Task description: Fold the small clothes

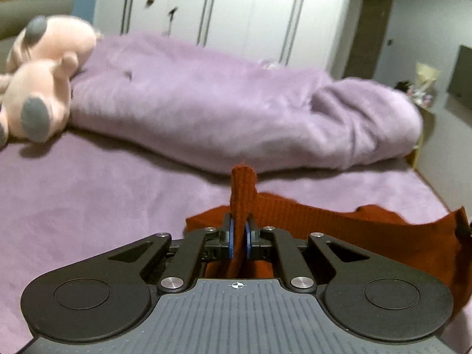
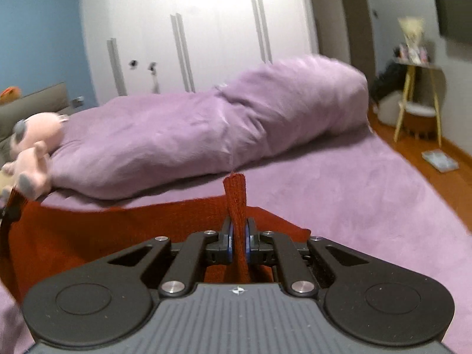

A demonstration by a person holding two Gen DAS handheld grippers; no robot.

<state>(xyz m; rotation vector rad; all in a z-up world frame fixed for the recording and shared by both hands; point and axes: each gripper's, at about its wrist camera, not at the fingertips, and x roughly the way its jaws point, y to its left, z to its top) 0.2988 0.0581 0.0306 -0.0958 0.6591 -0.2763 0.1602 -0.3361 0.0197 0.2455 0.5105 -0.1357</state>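
Left wrist view: the left gripper [image 1: 239, 237] pinches a corner of the rust-red garment [image 1: 295, 209] above the purple bed [image 1: 88, 194]; its body hides the cloth below.

Right wrist view: the right gripper [image 2: 239, 240] clamps another corner of the garment [image 2: 88, 230], whose left edge is cut off.

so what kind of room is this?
Almost certainly a home bedroom: a bed with a rolled purple duvet, a white wardrobe behind it, and a pink plush toy by the headboard.

No readable text, label, brand or number anywhere in either view.
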